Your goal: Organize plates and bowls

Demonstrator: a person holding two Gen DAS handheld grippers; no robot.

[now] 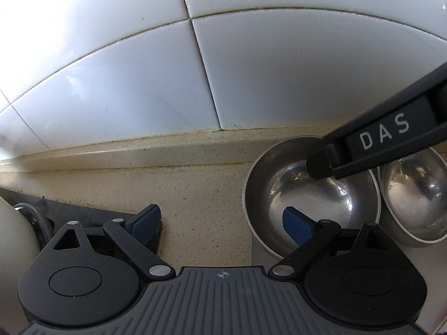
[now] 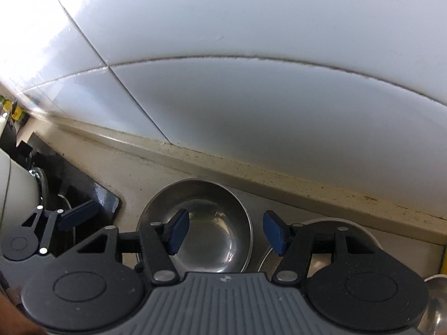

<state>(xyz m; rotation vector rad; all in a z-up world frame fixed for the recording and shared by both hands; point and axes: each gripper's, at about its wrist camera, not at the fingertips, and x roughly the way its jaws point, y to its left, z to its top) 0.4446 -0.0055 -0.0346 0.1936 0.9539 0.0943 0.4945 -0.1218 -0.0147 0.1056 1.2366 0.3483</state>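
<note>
A steel bowl [image 1: 321,195] sits on the beige counter [image 1: 195,189] near the tiled wall, with a second steel bowl [image 1: 413,195] just right of it. My left gripper [image 1: 222,223] is open, its right pad over the first bowl's near rim. My right gripper reaches in from the right in the left wrist view, one finger [image 1: 321,164] over the first bowl. In the right wrist view my right gripper [image 2: 225,230] is open above the first bowl [image 2: 212,223]; the second bowl [image 2: 321,226] lies under its right finger. The left gripper's pad [image 2: 78,213] shows at the left.
A white tiled wall [image 1: 251,69] rises right behind the counter's raised back edge. A dark tray or rack [image 2: 92,192] with a white rounded object [image 2: 14,181] sits at the left. A yellow edge [image 2: 442,259] shows at the far right.
</note>
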